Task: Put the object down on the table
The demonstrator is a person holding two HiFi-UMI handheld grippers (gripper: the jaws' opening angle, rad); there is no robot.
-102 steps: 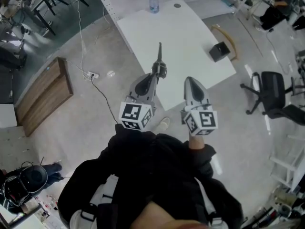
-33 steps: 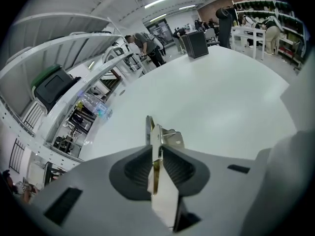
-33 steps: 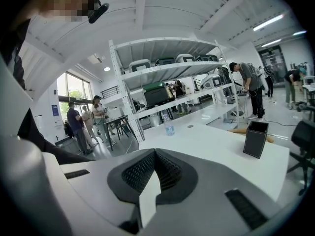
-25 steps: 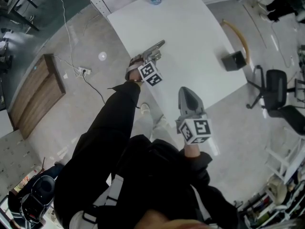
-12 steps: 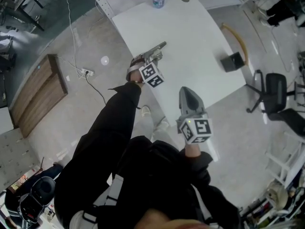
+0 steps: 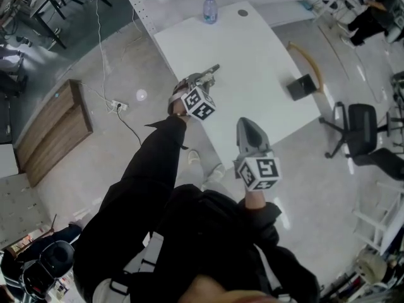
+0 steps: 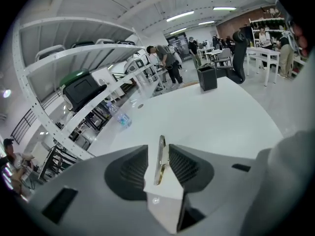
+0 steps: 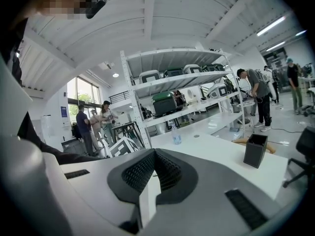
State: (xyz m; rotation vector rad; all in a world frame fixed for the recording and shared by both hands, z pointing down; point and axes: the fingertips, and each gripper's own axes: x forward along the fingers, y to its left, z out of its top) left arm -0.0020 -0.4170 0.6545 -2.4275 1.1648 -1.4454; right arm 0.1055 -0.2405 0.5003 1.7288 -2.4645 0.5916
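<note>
Left gripper view: left gripper (image 6: pixel 202 77) clamps thin metal strip (image 7: pixel 160 157) edge-on, long axis along the jaws, pointing out over table (image 6: pixel 252 49); base hidden. Right gripper (image 6: pixel 247 122) closed, empty.

Table (image 6: pixel 265 49) plain white. On it: black box (image 6: pixel 300 87), clear bottle (image 6: pixel 211 9) with blue label. Left gripper (image 6: pixel 211 70) and right gripper (image 6: pixel 245 124) grey, pads (image 7: pixel 132 170) black and ribbed, cubes (image 6: pixel 199 103) black-on-white squares. Strip (image 7: pixel 160 159) silver with a brassy edge. Sleeve (image 6: pixel 154 163) black. Beside table: floor (image 6: pixel 126 150) glossy grey, panel (image 6: pixel 53 134) brown wood.
</note>
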